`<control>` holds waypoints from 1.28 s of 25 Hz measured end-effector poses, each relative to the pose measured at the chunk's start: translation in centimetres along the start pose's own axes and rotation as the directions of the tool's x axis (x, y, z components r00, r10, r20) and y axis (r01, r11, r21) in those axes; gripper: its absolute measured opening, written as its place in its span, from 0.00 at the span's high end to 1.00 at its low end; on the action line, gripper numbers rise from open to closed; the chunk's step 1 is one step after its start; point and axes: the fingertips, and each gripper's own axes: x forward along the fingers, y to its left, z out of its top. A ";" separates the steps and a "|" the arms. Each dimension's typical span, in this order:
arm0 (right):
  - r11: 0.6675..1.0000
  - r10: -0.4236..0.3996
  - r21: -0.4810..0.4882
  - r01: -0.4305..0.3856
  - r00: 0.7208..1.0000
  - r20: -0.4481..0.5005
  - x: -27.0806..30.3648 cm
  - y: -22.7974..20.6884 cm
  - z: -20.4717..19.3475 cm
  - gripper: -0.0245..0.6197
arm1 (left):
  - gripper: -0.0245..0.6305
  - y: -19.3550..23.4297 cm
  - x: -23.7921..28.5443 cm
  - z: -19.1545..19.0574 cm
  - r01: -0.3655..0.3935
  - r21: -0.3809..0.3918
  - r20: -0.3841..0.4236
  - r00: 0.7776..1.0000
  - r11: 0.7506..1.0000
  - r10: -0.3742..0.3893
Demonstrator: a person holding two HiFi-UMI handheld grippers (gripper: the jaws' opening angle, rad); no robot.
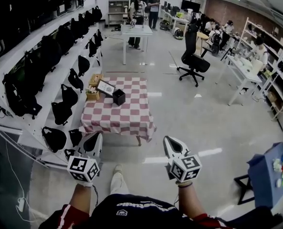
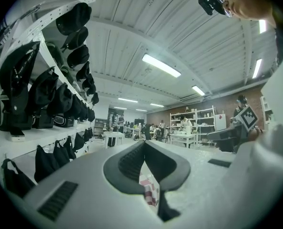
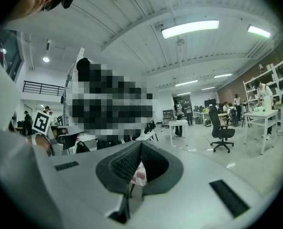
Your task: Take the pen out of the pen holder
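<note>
Pen holder (image 1: pixel 118 97) first: it is a small black box standing upright on the red-and-white checked cloth (image 1: pixel 125 120) that covers the low table (image 1: pixel 139 140) ahead of me, toward the cloth's far left part. From here I cannot make out the pen; at this distance it is too small to tell apart from the holder's dark rim. Just beside the holder, to its left, a dark-framed picture (image 1: pixel 106 88) leans at a tilt, and two small wooden boxes (image 1: pixel 94 80) sit along the cloth's left edge. My left claw (image 1: pixel 99 136) is pinched fully together with nothing in it; its own view shows the grey pads (image 2: pixel 132 161) meeting at the tip, with a sliver of checked cloth visible in the gap below them. My right claw (image 1: pixel 166 140) reads the same, jaws closed to a point on nothing, the same cloth peeking through under them in its own view. Both claws hang over bare floor, well apart from the table and side by side. White shelving (image 1: pixel 46 87) hung with black bags (image 1: pixel 61 112) runs along my left, and a black office chair (image 1: pixel 194 56) stands beyond the table to the right.
</note>
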 end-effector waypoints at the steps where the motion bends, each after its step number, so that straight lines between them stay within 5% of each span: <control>1: 1.000 -0.003 -0.001 0.003 1.000 -0.001 0.5 -0.3 0.1 0.96 | 0.96 0.3 0.6 0.0 0.003 0.000 0.000 1.000 1.000 -0.003; 32: 0.999 -0.045 -0.012 0.045 0.999 -0.004 26.1 -6.1 6.7 0.96 | 0.96 16.7 23.5 2.6 0.099 0.020 0.001 0.995 0.995 -0.099</control>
